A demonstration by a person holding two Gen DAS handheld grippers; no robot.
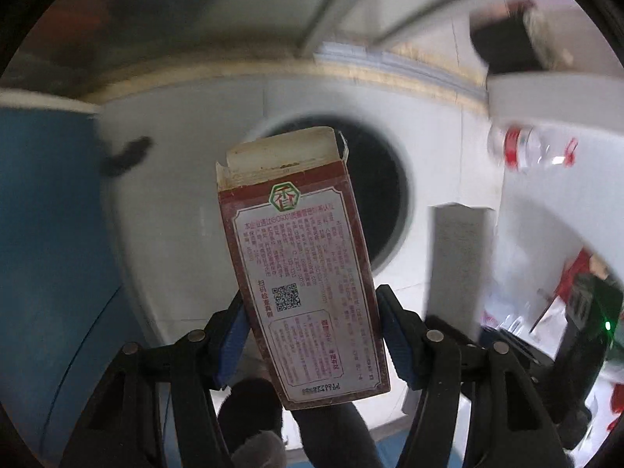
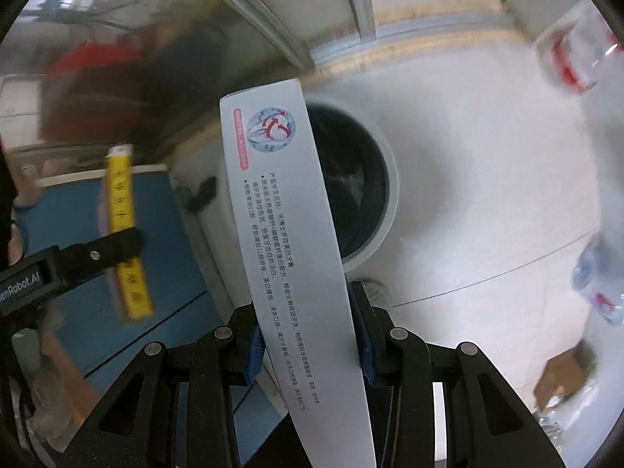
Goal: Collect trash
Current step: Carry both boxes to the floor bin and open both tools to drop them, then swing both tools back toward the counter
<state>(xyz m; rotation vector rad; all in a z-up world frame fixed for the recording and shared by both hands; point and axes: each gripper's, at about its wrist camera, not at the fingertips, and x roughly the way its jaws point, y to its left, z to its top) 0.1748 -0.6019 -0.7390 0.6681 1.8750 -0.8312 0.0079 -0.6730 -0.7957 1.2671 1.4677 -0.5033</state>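
Both boxes are carried end-up over the white bin (image 1: 394,195), presumably so each can drop straight into its dark round mouth. The left gripper (image 1: 312,335) pinches the red box (image 1: 300,273) by its long sides, the bin opening just behind at one o'clock. That box looks worn, its top flap torn open. The right gripper (image 2: 308,335) clamps the pale toothpaste box (image 2: 288,234), long and clean, with the bin at two o'clock. A clear bottle (image 1: 526,148) lies at three o'clock.
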